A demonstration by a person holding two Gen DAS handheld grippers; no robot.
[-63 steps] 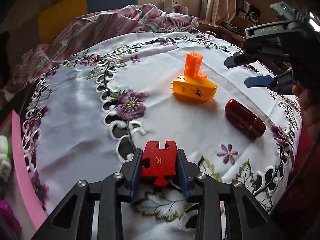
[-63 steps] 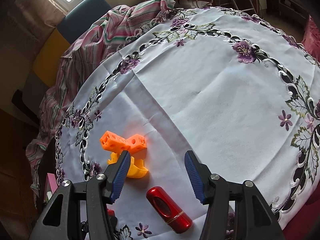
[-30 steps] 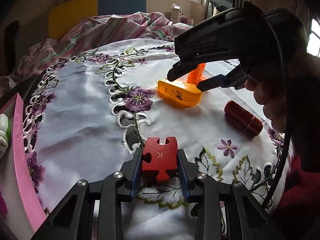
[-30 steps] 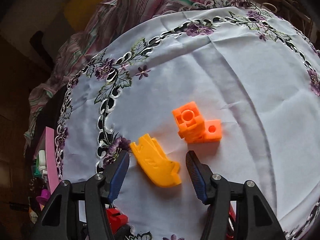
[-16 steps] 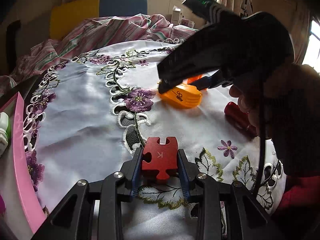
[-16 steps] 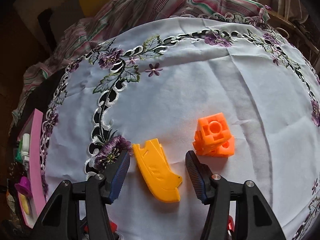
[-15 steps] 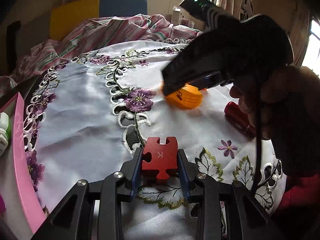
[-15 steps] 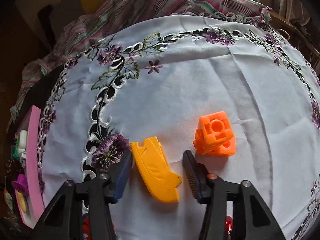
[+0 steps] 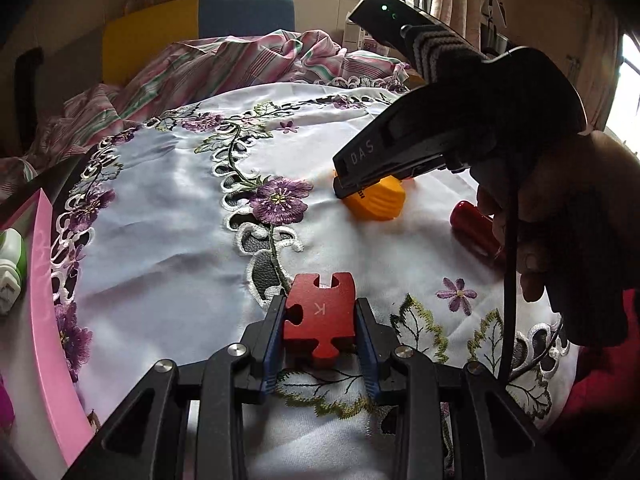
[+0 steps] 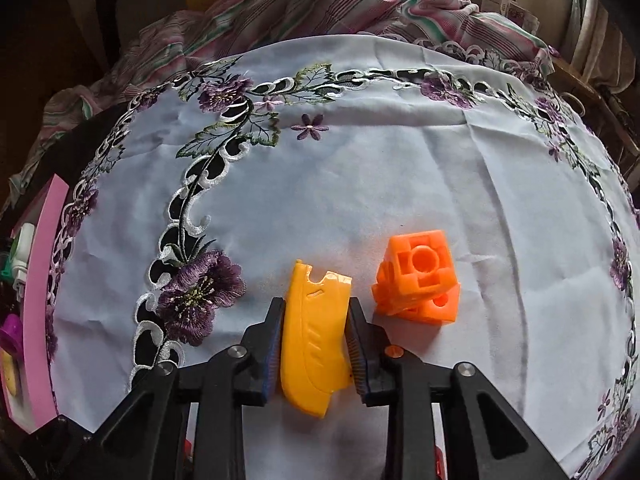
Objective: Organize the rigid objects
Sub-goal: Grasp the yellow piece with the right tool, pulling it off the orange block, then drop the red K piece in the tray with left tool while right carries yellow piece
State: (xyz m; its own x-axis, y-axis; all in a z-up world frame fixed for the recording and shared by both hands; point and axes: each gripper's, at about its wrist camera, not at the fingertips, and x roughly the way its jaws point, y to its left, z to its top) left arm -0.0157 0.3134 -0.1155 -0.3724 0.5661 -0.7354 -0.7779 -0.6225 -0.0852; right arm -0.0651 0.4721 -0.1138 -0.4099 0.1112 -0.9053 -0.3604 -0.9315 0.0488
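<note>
My left gripper [image 9: 320,320] is shut on a red puzzle piece [image 9: 320,314] marked K, held low over the embroidered tablecloth [image 9: 168,248]. My right gripper [image 10: 316,320] is shut on a yellow plastic piece [image 10: 314,336] that lies on the cloth; it also shows in the left wrist view [image 9: 378,202] under the right gripper's body. An orange cube block [image 10: 418,276] stands just right of it. A dark red cylinder [image 9: 472,228] lies on the cloth, partly hidden by the hand.
A pink tray [image 9: 48,304] with small toys sits at the table's left edge, also in the right wrist view [image 10: 38,300]. A striped cloth [image 10: 320,4] is heaped beyond the far edge, with chairs behind.
My right gripper moved down over the yellow piece and closed its jaws on it. My left gripper kept still with the red puzzle piece.
</note>
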